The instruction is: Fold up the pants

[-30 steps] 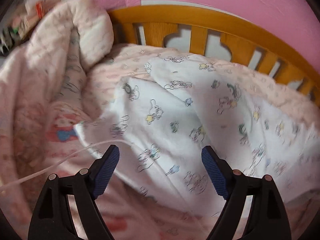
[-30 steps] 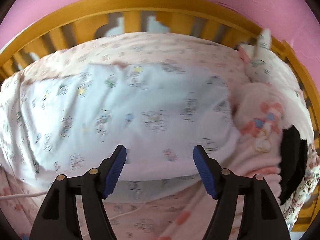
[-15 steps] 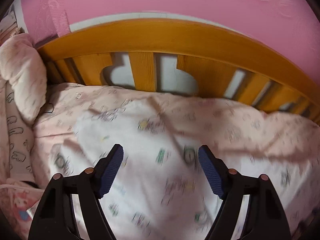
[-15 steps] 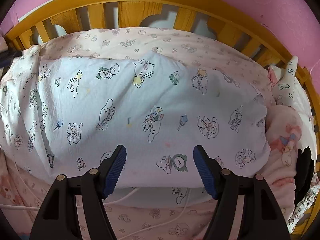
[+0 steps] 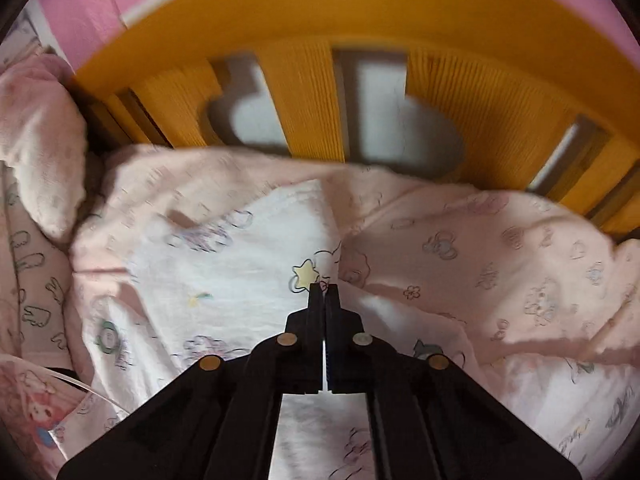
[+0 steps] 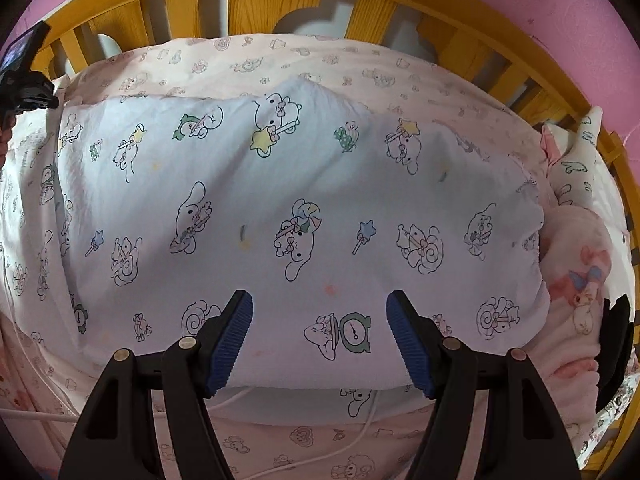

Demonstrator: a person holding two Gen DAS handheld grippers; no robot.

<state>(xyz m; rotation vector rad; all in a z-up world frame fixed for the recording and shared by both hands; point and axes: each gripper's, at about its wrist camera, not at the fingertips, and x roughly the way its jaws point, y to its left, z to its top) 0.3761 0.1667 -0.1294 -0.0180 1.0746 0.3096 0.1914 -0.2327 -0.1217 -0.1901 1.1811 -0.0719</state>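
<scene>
1. The pants (image 6: 304, 208), white with cartoon prints, are seen spread over the pink bed sheet (image 6: 328, 60) and fill the middle of the right wrist frame; in the left wrist frame they lie in the centre and lower left.
2. The cloth is judged thin, light and limp. It can be expected to sag and crease when lifted, so it should be taken at an edge or corner, not in the middle.
3. The left gripper (image 5: 324, 292) is pressed together at the centre of its frame, at the border of the white cloth. An edge of the pants is probably pinched there, but the picture is blurred and this cannot be confirmed.
4. The right gripper (image 6: 319, 340) is held spread at the bottom of its frame, low above the near hem, with nothing between the blue pads (image 6: 230, 344).
5. Both grippers are pointed toward the wooden bed rail (image 6: 256, 0) at the top of the frames.
6. A white cable (image 6: 360, 436) is seen on the sheet under the near hem, and should be kept out of the fold.
</scene>
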